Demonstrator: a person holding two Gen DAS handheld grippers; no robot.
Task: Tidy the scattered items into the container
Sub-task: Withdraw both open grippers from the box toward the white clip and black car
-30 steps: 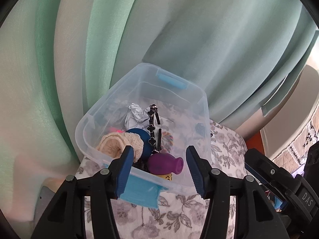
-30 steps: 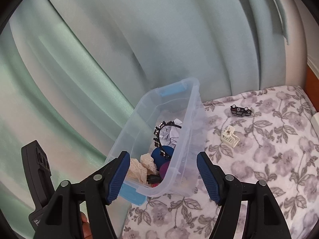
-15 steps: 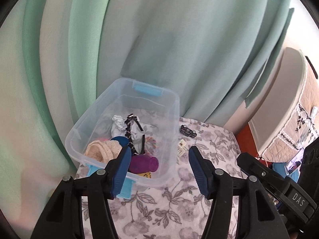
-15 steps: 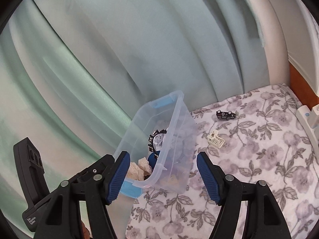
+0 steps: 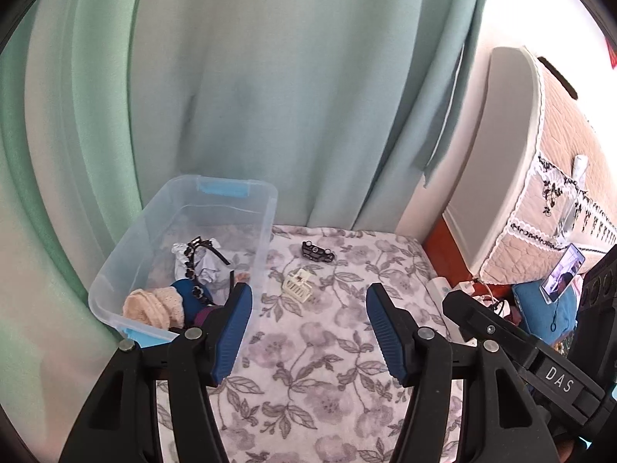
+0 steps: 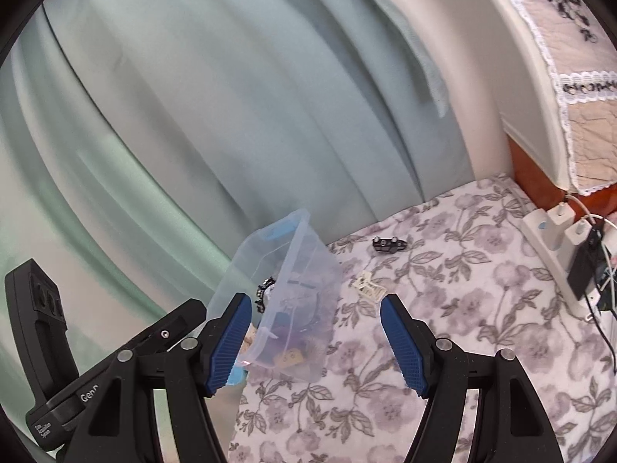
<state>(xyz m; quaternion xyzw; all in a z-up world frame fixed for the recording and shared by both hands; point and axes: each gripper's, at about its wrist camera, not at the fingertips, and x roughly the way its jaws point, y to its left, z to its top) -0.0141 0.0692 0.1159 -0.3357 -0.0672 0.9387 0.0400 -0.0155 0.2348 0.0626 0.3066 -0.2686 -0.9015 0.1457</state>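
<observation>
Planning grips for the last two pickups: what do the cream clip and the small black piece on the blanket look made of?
Cream clip: looks like hard matte plastic, with moulded teeth. Small black piece: seemingly glossy plastic or metal with pale round studs; too small to settle. Both lie on the soft floral blanket.

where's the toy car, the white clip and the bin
toy car (image 5: 317,251), left wrist view, its body
white clip (image 5: 297,287), left wrist view, its ribbed middle
bin (image 5: 270,208), left wrist view, its right rim

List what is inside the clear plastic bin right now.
The clear bin holds a black headband, crumpled silver paper, cream lace fabric and a blue ball. Anything beneath them is covered.
</observation>
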